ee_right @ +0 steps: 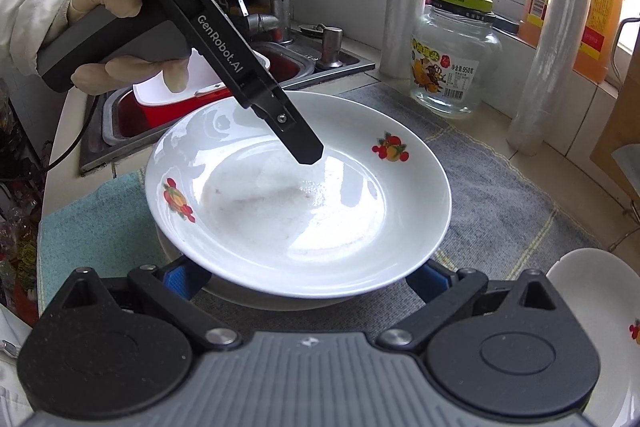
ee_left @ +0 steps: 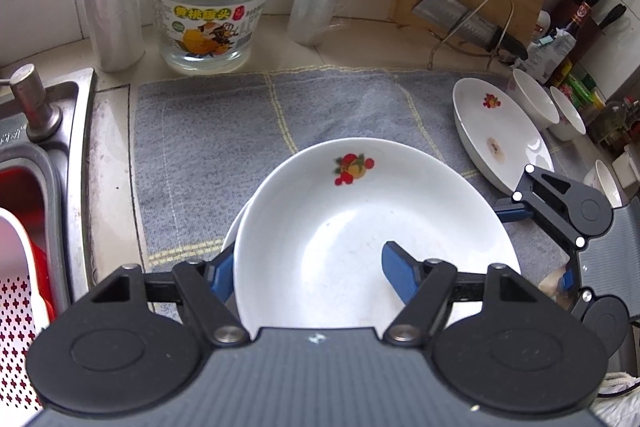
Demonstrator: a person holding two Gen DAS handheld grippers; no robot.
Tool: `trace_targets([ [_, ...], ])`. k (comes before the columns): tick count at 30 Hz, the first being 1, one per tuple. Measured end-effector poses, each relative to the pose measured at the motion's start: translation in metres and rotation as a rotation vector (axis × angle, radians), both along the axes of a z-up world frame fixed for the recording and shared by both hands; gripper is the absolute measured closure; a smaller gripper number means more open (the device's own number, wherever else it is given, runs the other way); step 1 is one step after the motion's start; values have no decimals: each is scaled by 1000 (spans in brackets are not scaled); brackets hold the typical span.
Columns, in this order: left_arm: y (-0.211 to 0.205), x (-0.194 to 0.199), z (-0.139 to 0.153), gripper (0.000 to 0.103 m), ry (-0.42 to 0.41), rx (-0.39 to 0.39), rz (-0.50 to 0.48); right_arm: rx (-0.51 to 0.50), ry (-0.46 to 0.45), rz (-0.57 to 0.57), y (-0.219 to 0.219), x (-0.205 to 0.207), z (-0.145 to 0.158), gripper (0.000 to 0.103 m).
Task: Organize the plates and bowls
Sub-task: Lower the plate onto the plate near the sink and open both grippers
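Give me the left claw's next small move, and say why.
Probably open the left claw wider and draw it back off the rim: the top plate already seems to rest on the lower plate, with one finger inside it and one outside.

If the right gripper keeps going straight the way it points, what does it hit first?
Most likely the top white plate: the right gripper sits at its near rim with jaws open, the rim above them. Depth is hard to judge, so it could slide under instead.
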State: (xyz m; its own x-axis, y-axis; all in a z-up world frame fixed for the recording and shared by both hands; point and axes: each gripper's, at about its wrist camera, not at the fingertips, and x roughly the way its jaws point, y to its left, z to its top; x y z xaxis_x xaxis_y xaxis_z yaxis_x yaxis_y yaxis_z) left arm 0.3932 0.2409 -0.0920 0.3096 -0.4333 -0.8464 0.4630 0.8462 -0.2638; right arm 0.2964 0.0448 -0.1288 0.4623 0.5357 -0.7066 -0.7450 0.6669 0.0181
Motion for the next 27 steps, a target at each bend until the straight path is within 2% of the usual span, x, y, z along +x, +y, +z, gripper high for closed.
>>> trace_targets([
  [10,1,-8,4,30,-16,31,21,6,36,-5,-1,5,-1,0],
  [20,-4,-7,5,26,5,70,27,13,87,6,-3,6,1,0],
  [27,-4,-10,7,24,9,100,38,6,88,22,-4,1,0,0],
])
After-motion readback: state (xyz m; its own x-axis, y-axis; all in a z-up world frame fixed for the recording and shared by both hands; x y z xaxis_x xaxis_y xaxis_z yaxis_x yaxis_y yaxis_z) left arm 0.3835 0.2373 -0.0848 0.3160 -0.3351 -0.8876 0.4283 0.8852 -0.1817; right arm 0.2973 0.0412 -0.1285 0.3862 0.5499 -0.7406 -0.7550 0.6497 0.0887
